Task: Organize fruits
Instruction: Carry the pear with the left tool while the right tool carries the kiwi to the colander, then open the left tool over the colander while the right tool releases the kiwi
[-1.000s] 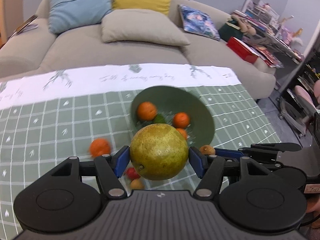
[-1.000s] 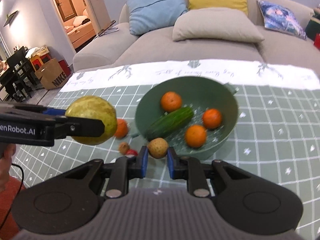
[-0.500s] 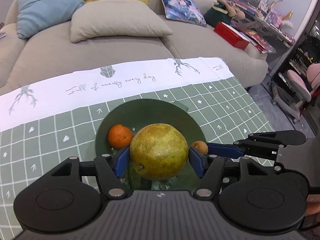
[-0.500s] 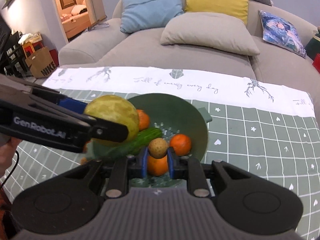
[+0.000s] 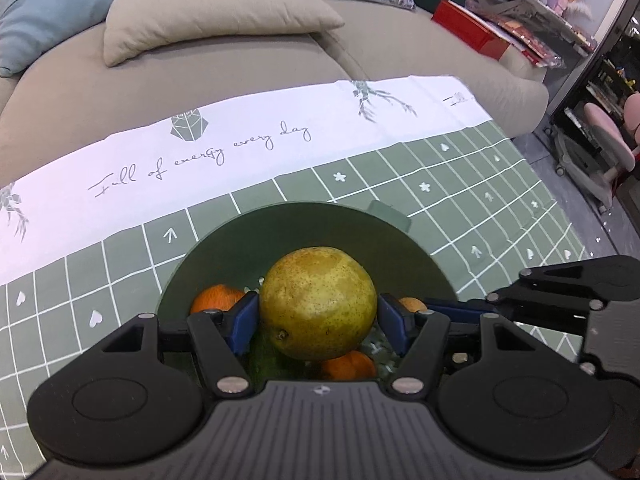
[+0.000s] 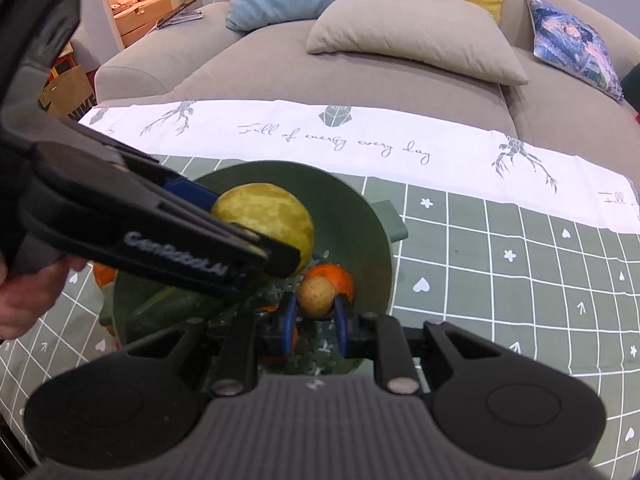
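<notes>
1. Left gripper point(image 5: 318, 316): blue pads clamped on either side of a large yellow-green pear point(image 5: 318, 304), gripped firmly and held above the bowl's interior.
2. Right gripper point(image 6: 314, 320): clenched on a small round tan fruit point(image 6: 316, 295), also held over the bowl. Kind of fruit not clear at this resolution.
3. In the right wrist view the left gripper comes in from the left edge, a person's hand point(image 6: 24, 300) around its handle, the pear over the bowl's left half.
4. Green bowl point(image 5: 224, 236), a colander type with a small tab handle at its far right rim, sits on the table toward the far edge. Inside: an orange point(image 5: 216, 298) at the left, another orange point(image 5: 348, 364) low under the pear, and a dark green cucumber point(image 6: 172, 304) along the left wall.
5. One more orange point(image 6: 105, 274) lies on the cloth just outside the bowl's left rim, largely hidden by the left gripper.
6. Tablecloth point(image 5: 460, 200): green grid with small white symbols, a white band with script along the table's far edge.
7. Beyond the far edge, a beige sofa point(image 6: 260, 60) with beige, blue, yellow and patterned cushions.
</notes>
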`<state>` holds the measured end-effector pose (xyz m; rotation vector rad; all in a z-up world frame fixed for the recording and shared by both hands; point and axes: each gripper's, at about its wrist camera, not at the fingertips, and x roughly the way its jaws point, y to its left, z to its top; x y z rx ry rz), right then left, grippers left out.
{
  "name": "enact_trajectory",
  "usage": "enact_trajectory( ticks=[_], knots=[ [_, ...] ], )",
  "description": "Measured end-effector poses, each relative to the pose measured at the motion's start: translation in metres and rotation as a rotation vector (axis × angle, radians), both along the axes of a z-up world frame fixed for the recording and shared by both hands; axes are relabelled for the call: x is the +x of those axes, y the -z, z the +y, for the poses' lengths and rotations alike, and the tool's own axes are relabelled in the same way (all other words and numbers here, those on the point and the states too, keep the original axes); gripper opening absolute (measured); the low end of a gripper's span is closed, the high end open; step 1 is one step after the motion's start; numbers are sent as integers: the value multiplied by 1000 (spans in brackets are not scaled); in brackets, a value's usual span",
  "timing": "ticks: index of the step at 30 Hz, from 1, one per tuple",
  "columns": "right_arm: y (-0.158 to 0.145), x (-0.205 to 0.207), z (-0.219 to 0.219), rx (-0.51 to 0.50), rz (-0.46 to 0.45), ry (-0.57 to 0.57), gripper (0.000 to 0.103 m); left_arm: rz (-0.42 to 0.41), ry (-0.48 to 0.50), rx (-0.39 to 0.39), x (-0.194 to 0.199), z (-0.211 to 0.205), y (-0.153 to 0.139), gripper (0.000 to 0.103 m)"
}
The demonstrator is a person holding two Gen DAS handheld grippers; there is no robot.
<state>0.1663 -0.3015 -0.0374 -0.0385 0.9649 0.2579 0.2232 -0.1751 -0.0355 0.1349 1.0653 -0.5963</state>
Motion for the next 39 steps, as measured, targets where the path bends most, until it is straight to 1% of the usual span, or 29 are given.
enact_trajectory(
  ticks=[5,13,15,17,23,27,30,35,39],
  knots=[
    [6,6,-1,4,13,-1,16,15,16,30,8,-5,12,74],
    [8,8,0,-7,24,-11,16,15,20,16,11,-7,16,75],
    [8,8,1,-10,31,-19,16,1,24,24,8,-7,14,78],
    [8,10,1,-11,39,-27,16,-10,21,15,6,-5,10,79],
    [10,15,8,-43,86,-69,16,-45,11,-26,-5,9,-10,79],
    [15,19,14,-86,124,-115,16,-80,-10,-25,-16,26,-24,79],
    [18,20,19,-130,140,-145,16,-83,-47,-13,-24,41,-31,79],
    [23,25,25,-168,162,-177,16,-94,-110,-5,-38,66,-36,79],
    [27,27,33,-211,169,-213,16,-99,-158,17,-48,86,-37,79]
  ],
)
